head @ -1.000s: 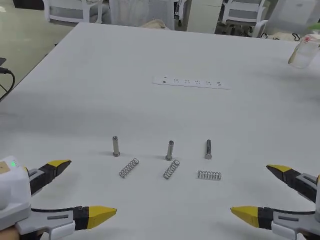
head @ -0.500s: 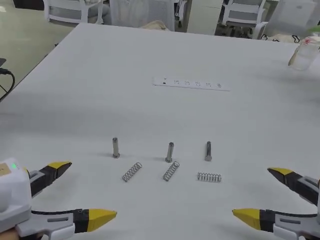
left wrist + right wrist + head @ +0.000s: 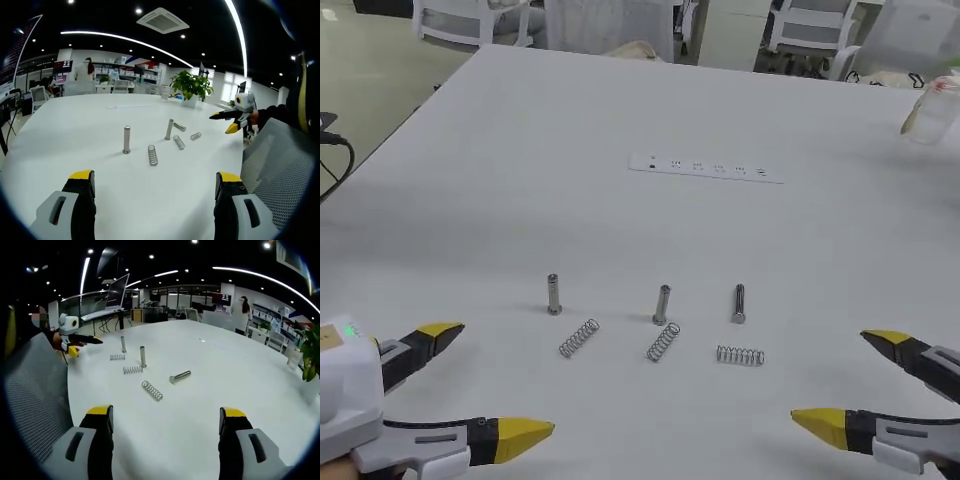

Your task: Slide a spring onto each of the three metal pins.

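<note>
Bright, even overhead light falls on the white worktop, and shadows are faint. Both gripper views bow strongly at the edges, where ceiling lights glare.

Left gripper with two tapered black jaws capped in bright yellow, pale grey slotted mounts at their bases, right gripper of the same black, yellow and grey build, a dark sleeve on the arm behind it

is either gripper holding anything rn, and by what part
Nothing is held. The left gripper and right gripper are both open and empty; the springs lie loose on the table.
</note>
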`<action>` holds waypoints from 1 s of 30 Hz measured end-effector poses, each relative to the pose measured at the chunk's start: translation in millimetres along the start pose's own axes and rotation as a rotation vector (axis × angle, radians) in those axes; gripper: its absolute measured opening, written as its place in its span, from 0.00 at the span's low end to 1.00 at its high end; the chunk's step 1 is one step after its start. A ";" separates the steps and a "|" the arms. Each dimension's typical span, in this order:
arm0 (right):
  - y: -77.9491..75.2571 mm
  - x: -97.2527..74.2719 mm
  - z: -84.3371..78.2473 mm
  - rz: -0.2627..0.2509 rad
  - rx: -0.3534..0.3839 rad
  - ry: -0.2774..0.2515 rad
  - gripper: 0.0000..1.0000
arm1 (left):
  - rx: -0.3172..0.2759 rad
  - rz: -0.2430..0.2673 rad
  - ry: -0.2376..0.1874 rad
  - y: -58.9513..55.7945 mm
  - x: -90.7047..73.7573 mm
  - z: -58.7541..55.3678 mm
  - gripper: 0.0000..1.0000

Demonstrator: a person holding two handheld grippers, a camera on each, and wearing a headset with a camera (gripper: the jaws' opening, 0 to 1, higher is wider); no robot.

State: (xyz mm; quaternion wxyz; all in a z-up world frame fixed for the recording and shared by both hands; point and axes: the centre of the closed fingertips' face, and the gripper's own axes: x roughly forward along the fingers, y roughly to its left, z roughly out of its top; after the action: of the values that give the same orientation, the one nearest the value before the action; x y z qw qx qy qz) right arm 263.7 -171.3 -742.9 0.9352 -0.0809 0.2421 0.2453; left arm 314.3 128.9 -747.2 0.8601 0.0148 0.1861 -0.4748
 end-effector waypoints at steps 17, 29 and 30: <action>-14.5 25.2 37.4 0.012 -0.053 0.024 0.78 | 0.001 0.002 -0.006 -1.0 -1.3 0.4 0.98; -28.4 45.3 47.4 0.010 -0.064 0.060 0.71 | 0.001 0.000 -0.003 -3.0 0.4 -0.6 0.98; -29.2 46.9 49.8 0.010 -0.061 0.058 0.71 | 0.000 0.000 -0.004 -3.2 0.5 -0.6 0.98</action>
State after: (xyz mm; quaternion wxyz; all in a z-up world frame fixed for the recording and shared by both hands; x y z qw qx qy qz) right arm 334.6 -163.4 -721.8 0.9237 -0.1153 0.2617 0.2548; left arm 311.7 126.9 -747.5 0.8604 0.0141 0.1845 -0.4749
